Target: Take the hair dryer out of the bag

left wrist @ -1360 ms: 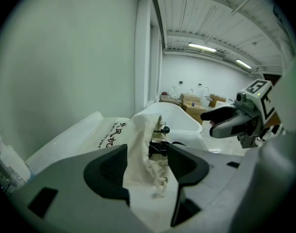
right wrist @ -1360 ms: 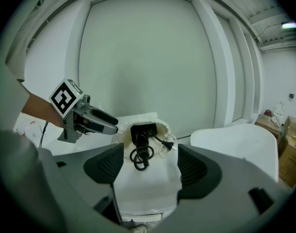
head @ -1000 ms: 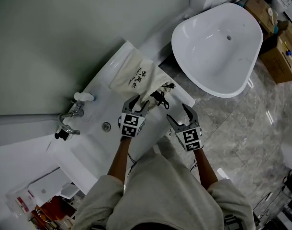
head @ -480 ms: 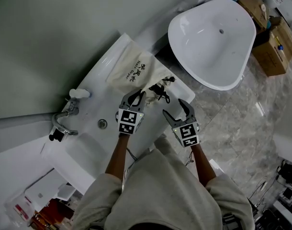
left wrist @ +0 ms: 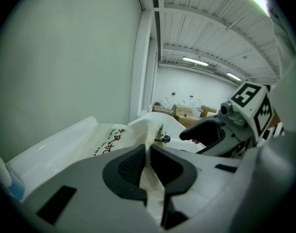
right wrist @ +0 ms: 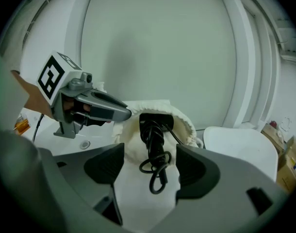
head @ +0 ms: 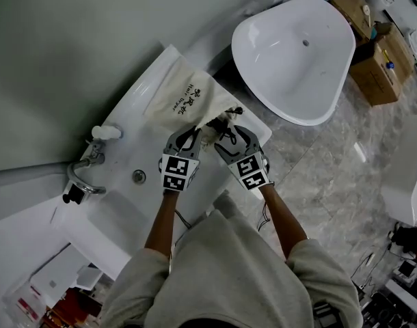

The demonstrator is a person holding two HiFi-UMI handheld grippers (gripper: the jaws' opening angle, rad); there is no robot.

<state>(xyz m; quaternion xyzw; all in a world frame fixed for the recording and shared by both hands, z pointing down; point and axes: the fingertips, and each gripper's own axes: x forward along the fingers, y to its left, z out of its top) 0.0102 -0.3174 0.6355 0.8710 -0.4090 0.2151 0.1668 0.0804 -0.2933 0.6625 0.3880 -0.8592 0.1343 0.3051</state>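
Though mostly hidden in bag (head: 181, 101), hair dryer (right wrist: 153, 130) between gaping right tongs (right wrist: 150, 148); left tongs (left wrist: 149, 150) just clamped on bag cloth

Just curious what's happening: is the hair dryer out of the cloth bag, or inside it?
Mostly inside: of the hair dryer, only its handle and coiled cord poke from the open mouth of the bag.

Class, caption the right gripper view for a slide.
Open right gripper frames the hair dryer poking from the cloth bag.

Left gripper (left wrist: 149, 148) jaws closed on bag (head: 184, 101) rim, right gripper (right wrist: 150, 154) moved in, jaws astride hair dryer (right wrist: 155, 127) cord
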